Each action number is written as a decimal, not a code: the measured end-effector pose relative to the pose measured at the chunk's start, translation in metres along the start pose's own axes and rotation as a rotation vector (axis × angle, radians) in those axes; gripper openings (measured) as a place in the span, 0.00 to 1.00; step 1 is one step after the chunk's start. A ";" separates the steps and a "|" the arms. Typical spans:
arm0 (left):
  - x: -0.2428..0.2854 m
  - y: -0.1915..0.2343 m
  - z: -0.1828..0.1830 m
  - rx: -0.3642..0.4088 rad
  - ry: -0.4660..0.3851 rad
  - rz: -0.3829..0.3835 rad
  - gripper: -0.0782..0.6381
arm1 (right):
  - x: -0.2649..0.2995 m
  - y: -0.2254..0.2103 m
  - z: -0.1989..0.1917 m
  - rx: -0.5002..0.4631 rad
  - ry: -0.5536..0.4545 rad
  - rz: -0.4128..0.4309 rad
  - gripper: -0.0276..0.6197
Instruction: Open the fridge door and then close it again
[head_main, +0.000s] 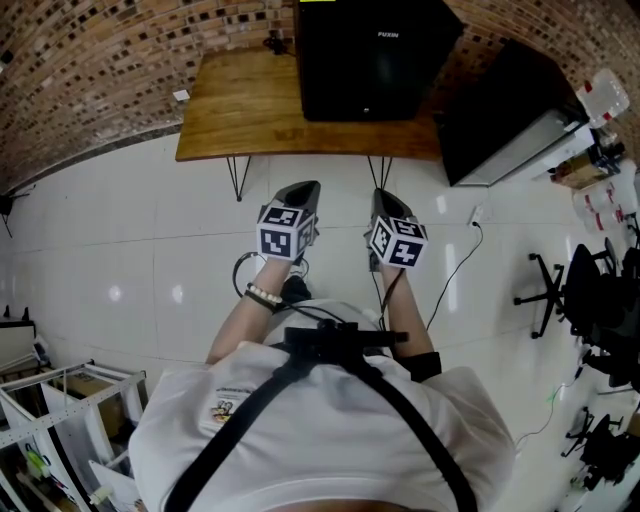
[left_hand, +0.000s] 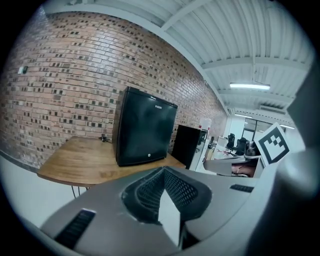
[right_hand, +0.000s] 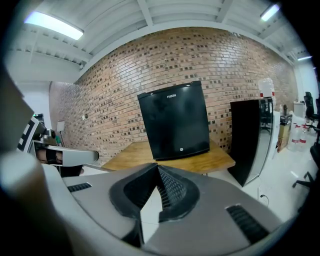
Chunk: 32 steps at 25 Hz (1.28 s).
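One boxy, glossy black fridge (head_main: 372, 58) sits on one smooth wooden table (head_main: 235, 115). My left gripper (head_main: 303, 192) and right gripper (head_main: 388, 203) both have their mesh-textured jaws together, holding nothing.

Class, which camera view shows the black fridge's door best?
The right gripper view: the black box-shaped fridge faces it almost squarely. The left gripper view shows it obliquely; the head view, mostly its top.

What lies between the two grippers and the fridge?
Only white floor, then the front edge of the wooden table that carries the fridge; the head view shows it.
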<state>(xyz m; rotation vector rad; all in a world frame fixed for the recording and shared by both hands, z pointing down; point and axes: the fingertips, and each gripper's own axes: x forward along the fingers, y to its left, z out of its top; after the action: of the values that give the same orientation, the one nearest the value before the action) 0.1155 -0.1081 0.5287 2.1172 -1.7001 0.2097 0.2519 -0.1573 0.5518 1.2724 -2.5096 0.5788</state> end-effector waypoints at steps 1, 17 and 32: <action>0.000 0.000 0.000 0.002 0.001 -0.002 0.11 | 0.000 0.000 0.001 0.002 -0.002 -0.001 0.06; 0.006 0.021 0.023 -0.004 -0.026 0.003 0.11 | 0.011 0.002 -0.005 0.009 0.016 -0.016 0.06; 0.040 0.132 0.223 0.134 -0.261 -0.020 0.11 | 0.103 0.018 -0.057 0.021 0.139 -0.090 0.06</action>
<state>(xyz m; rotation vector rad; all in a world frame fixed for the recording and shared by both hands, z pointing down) -0.0323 -0.2568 0.3715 2.3451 -1.8541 0.0434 0.1809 -0.1942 0.6403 1.2976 -2.3269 0.6503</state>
